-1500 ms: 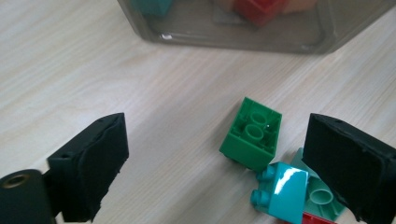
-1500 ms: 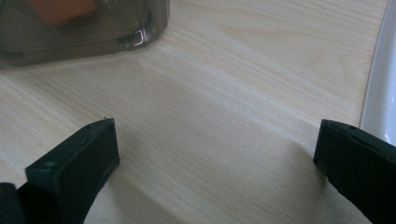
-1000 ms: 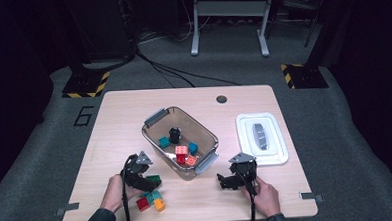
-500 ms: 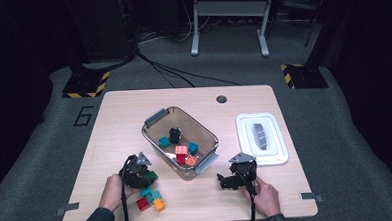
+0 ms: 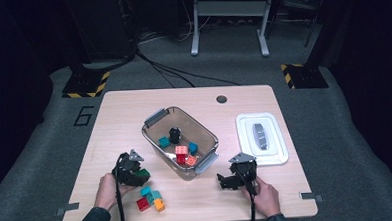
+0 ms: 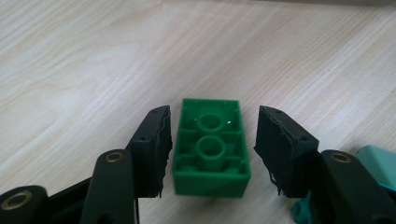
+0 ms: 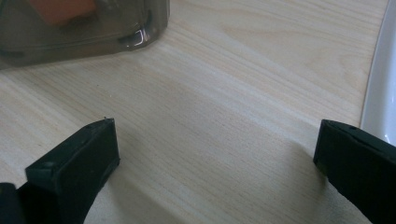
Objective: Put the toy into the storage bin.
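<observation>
Nearest the table's front edge, seen from the high view, a small cluster of loose bricks [image 5: 151, 197] in red, teal and orange lies on the wooden table [image 5: 119, 119], just right of the person's left hand [image 5: 106, 190]. Directly behind that cluster, the left gripper [image 5: 138, 175] sits low over a green brick [image 5: 143, 174]. The left gripper view shows the green brick [image 6: 211, 148] lying hollow side up between the two black jaws, a narrow gap visible on each side; the jaws flank it without pressing, so this claw is released. A teal piece [image 6: 379, 163] shows at the right edge of that view, just beside the right jaw.

Across the front of the table, well apart from the left gripper, the right gripper [image 5: 226, 180] rests near the surface, held by the right hand [image 5: 266, 197]. Its own view shows the jaws spread wide over bare wood, nothing between them: released.

Behind both grippers, at mid-table, stands a clear plastic bin [image 5: 157, 117] holding several coloured bricks and one black piece. A corner of the bin [image 7: 140, 28] appears in the right gripper view. To the right of the bin lies a white lid [image 5: 244, 126], flat on the table. Near the far edge is a round hole [image 5: 221, 99] in the tabletop.
</observation>
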Demonstrator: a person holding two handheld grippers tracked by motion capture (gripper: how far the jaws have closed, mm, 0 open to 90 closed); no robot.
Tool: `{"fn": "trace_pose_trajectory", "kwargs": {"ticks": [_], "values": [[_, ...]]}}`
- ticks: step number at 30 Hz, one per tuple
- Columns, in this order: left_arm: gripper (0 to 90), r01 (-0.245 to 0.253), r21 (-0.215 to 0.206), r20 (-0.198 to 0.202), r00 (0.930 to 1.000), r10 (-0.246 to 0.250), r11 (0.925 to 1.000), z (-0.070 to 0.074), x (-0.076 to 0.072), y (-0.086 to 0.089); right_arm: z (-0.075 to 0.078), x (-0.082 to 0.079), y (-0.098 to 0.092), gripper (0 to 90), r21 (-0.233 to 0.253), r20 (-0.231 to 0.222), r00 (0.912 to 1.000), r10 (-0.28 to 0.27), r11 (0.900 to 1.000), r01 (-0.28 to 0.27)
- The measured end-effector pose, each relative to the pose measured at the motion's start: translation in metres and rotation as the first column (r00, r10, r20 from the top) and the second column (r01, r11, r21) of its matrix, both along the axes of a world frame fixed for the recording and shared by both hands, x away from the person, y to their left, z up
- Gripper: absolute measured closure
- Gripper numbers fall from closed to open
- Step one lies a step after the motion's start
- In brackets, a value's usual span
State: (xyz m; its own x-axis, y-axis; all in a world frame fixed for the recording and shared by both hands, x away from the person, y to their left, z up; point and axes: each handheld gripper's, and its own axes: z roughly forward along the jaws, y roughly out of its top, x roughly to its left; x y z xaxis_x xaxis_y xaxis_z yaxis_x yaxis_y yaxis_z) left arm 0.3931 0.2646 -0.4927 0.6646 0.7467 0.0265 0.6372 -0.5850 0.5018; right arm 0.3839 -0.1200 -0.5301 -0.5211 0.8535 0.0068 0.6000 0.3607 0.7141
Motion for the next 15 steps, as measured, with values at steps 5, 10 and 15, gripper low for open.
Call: {"fn": "trace_pose_trajectory", "kwargs": {"ticks": [5, 10, 15], "values": [[54.7, 0.001, 0.03, -0.018, 0.9998, 0.0, 0.9996, -0.0027, 0.0034, -0.0062, 0.0001, -0.0001, 0.0001, 0.0, 0.001, -0.001, 1.0, -0.002, 1.0, 0.002], [58.6, -0.001, 0.031, -0.011, 0.9999, 0.001, 0.9995, -0.0014, 0.0026, -0.0045, 0.0, 0.0001, 0.0, 0.0, 0.0, 0.0, 1.0, 0.0, 1.0, 0.0], [58.7, -0.007, 0.01, 0.001, 1.0, 0.006, 0.9999, 0.0035, 0.0029, -0.0007, 0.0, 0.0001, -0.0001, 0.0, -0.001, 0.001, 1.0, 0.0, 1.0, 0.0]]}}
